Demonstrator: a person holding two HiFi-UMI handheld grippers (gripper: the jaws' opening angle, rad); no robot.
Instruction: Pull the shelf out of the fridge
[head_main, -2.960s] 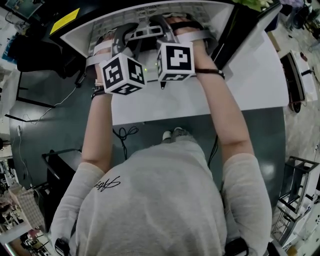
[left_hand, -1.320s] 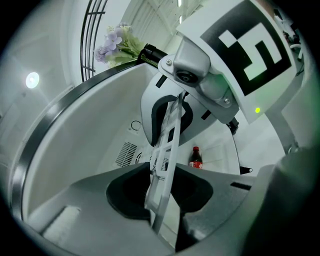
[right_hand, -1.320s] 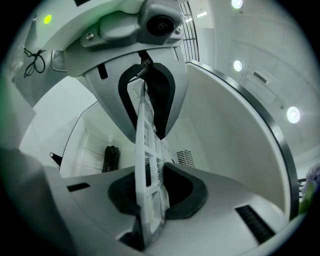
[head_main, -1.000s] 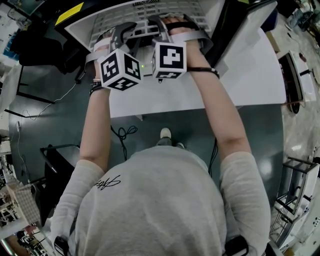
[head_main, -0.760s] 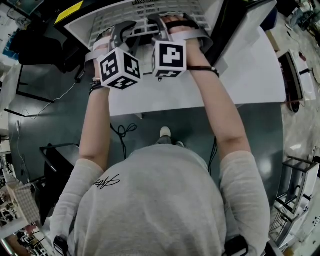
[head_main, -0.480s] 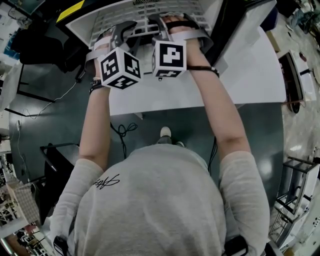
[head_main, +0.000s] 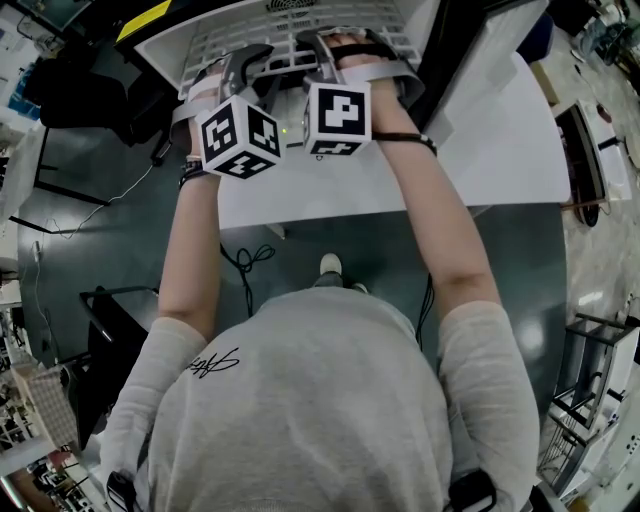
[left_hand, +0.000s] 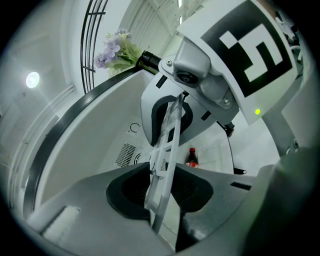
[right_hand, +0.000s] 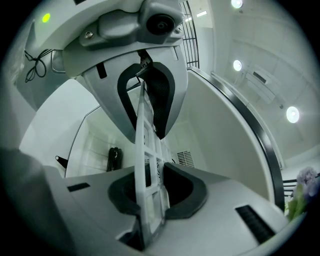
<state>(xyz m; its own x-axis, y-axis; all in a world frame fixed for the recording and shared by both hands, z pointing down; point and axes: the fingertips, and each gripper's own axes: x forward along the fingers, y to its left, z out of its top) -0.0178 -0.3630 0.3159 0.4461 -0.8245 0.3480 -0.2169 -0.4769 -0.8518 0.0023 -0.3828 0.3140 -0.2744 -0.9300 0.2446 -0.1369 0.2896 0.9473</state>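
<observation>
The white grid shelf (head_main: 215, 38) sticks out of the small white fridge (head_main: 150, 62) at the top of the head view. Both grippers hold its front edge side by side. My left gripper (head_main: 250, 62) is shut on the shelf; in the left gripper view the shelf (left_hand: 166, 150) runs edge-on between the dark pads. My right gripper (head_main: 322, 48) is shut on it too, and in the right gripper view the shelf (right_hand: 148, 175) stands between its pads. Each gripper view shows the other gripper close above.
The fridge stands on a white table (head_main: 480, 170), its dark door (head_main: 470, 60) open at the right. Inside the fridge are a red-labelled bottle (left_hand: 191, 158) and a dark bottle (right_hand: 114, 159). Flowers (left_hand: 116, 50) stand on top. Cables (head_main: 245, 270) lie on the floor.
Compared with three seconds ago, more of the grid shelf shows in front of the fridge. Over the last second neither gripper has visibly moved.
</observation>
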